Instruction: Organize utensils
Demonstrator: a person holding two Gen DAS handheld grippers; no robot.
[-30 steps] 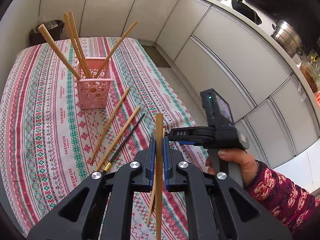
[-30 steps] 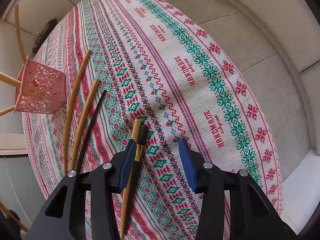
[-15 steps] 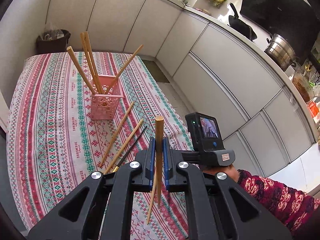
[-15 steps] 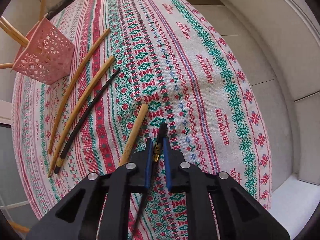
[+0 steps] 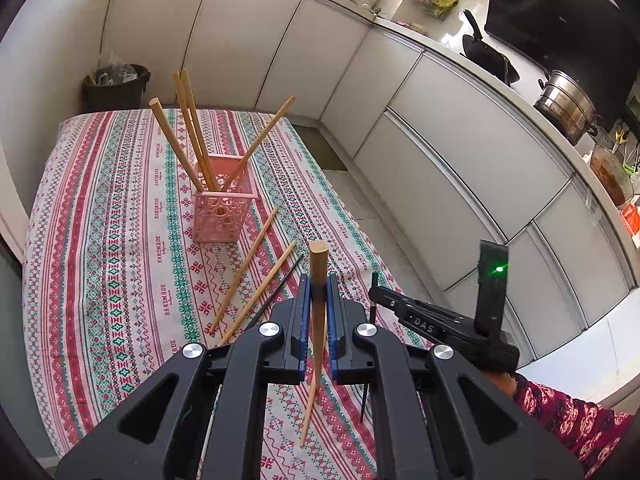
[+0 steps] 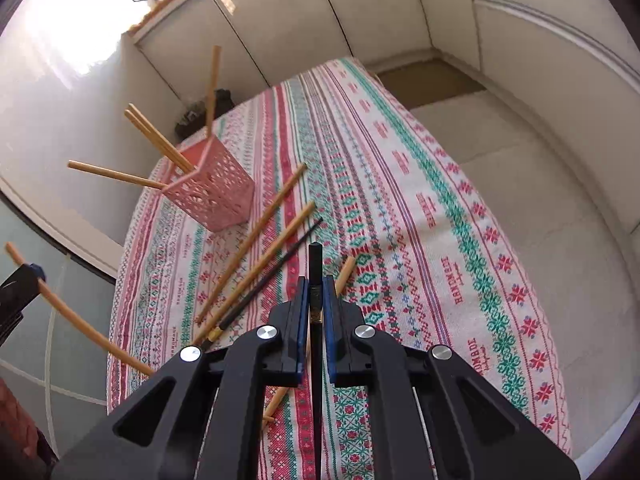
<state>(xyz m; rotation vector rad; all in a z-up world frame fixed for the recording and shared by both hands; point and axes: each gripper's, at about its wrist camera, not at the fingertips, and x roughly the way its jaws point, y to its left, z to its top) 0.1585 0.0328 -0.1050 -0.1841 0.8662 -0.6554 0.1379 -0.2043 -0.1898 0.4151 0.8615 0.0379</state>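
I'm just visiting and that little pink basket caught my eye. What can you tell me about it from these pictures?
The pink basket is a small square holder, plastic by the look of it, with walls pierced by round lacy holes. It stands upright on the striped tablecloth, open at the top. Four wooden chopsticks stand in it, leaning outward in different directions. More chopsticks lie on the cloth close by its base. Neither tool touches it.

Patterned tablecloth (image 5: 120,240) under chopsticks (image 5: 244,276), holder (image 5: 222,216)
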